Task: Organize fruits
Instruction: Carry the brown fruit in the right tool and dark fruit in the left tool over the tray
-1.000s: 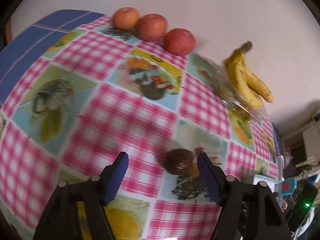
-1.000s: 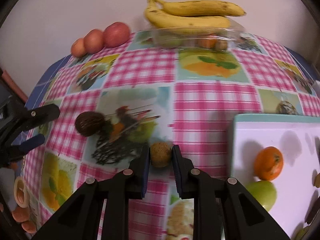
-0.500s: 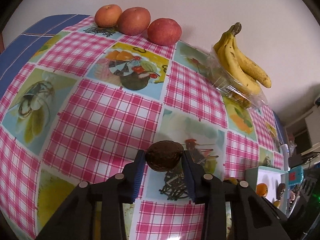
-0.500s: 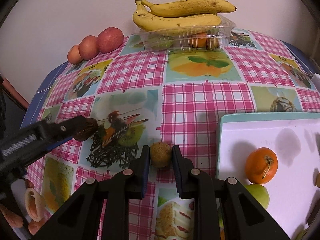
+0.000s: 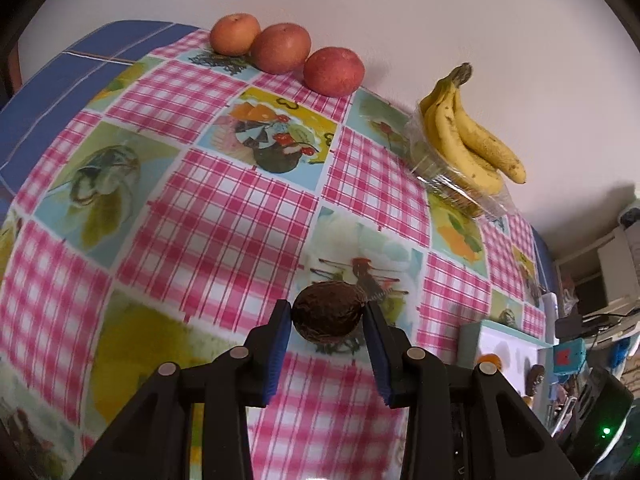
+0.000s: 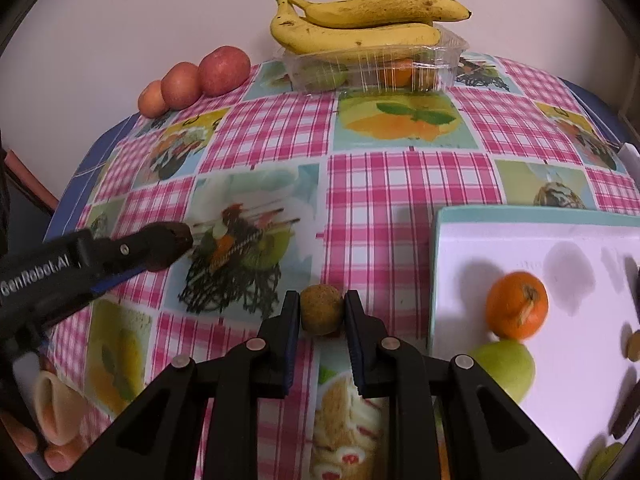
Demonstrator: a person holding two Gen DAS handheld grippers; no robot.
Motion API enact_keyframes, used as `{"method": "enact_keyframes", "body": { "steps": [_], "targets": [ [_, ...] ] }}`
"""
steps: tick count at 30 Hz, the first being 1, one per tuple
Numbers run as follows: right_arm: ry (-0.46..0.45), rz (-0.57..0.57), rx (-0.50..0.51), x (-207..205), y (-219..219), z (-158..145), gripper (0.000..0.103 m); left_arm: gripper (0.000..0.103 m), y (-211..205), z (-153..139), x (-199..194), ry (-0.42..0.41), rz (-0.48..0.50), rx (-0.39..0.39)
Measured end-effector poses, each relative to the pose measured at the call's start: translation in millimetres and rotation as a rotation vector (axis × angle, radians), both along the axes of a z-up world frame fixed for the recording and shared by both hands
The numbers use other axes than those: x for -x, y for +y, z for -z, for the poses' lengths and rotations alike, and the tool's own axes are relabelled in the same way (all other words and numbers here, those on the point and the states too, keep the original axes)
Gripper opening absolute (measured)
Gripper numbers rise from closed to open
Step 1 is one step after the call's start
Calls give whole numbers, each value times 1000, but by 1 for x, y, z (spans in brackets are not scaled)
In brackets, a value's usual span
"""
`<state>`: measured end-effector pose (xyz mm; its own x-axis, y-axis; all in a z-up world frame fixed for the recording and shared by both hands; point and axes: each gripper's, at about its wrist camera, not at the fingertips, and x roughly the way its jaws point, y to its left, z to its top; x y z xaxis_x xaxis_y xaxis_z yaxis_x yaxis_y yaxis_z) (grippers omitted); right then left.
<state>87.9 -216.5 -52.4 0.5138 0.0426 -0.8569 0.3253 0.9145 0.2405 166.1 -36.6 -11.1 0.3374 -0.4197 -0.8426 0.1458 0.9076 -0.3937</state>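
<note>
3 apples point(image 6: 192, 80) line the table's point(image 6: 400, 184) far-left edge; bananas point(image 6: 360, 24) lie on a container point(image 6: 376, 66) at the far edge.

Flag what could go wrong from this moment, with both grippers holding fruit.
1. The left hand-held gripper pinches the round dark fruit only at its sides; it may roll out.
2. The right hand-held gripper holds the small tan fruit beside the tray, where the orange and green apple crowd the near edge.

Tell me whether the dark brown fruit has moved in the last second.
Yes. In the right wrist view, the dark fruit, shut in the left claw, now lies right of its old spot, touching the printed black-lined picture.
</note>
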Motion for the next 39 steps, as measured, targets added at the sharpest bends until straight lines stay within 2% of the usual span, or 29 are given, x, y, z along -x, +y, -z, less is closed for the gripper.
{"method": "enact_keyframes", "body": {
  "steps": [11,15,21,33,39],
  "targets": [
    [-17,-3,46,49,2,-35,23,39,-6,-36,52,-40,27,-17],
    [-27,22,16,74,-2,-45,23,39,-11,-44,66,-60,35,-27],
    [-45,43,-1,102,-4,-58,23,39,-14,-46,79,-48,29,-22],
    [-33,96,-4,126,-34,-53,23,39,-53,-40,91,-26,79,-4],
    [-13,204,-11,144,-74,-46,23,39,-85,-38,105,-29,154,-12]
  ]
}}
